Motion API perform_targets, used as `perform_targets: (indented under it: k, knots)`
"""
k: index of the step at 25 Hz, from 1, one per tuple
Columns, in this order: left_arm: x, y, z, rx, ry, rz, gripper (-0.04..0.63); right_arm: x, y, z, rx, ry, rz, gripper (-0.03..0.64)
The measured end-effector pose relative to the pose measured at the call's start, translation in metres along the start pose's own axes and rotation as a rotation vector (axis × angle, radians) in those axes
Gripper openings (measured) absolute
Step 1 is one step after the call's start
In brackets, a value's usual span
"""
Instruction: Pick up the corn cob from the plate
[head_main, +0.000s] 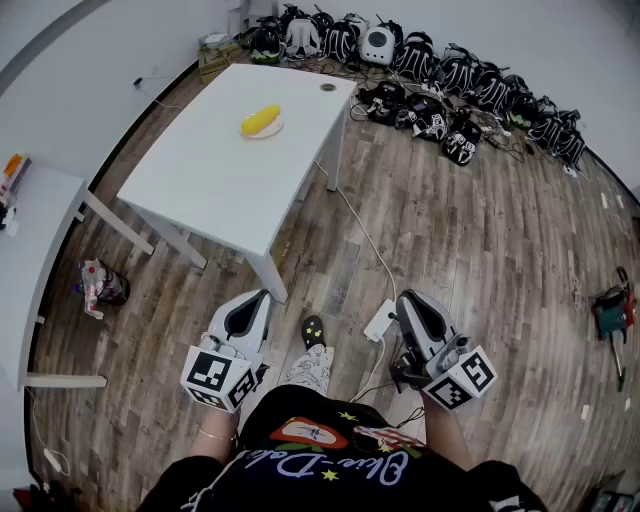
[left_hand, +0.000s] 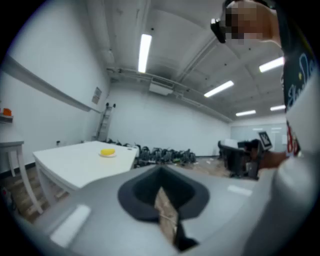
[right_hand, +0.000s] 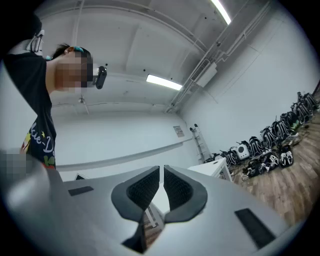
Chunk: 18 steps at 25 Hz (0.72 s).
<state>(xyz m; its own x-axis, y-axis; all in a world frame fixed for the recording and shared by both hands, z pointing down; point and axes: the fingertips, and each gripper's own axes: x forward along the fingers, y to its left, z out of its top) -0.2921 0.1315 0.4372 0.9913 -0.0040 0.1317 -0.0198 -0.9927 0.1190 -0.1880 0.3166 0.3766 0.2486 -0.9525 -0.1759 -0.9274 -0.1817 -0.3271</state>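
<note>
Well ahead of me, the corn cob (head_main: 260, 121) lies flat on its plate (head_main: 277, 129) near the far end of the white bench (head_main: 220, 185). Its long axis runs from lower left to upper right in the head view, and it is too small for me to tell tip from stalk end. I hold both grippers low by my body over the wooden floor (head_main: 450, 230), roughly level. The left gripper (head_main: 252, 300) is clenched on nothing, and so is the right gripper (head_main: 408, 300). The right gripper view catches only a corner of the bench.
</note>
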Motion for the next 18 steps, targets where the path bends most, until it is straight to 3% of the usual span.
perform_targets:
  k: [5, 11, 18]
  knots:
    - [0.091, 0.052, 0.032, 0.032, 0.007, -0.004, -0.003, 0.096, -0.058, 0.031, -0.014, -0.015, 0.072, 0.017]
    - [0.173, 0.117, 0.071, 0.033, -0.048, 0.032, -0.003, 0.209, -0.107, 0.05, -0.021, -0.017, 0.185, 0.017]
    - [0.251, 0.166, 0.08, -0.005, -0.026, 0.141, -0.003, 0.315, -0.176, 0.03, 0.045, 0.122, 0.35, 0.018]
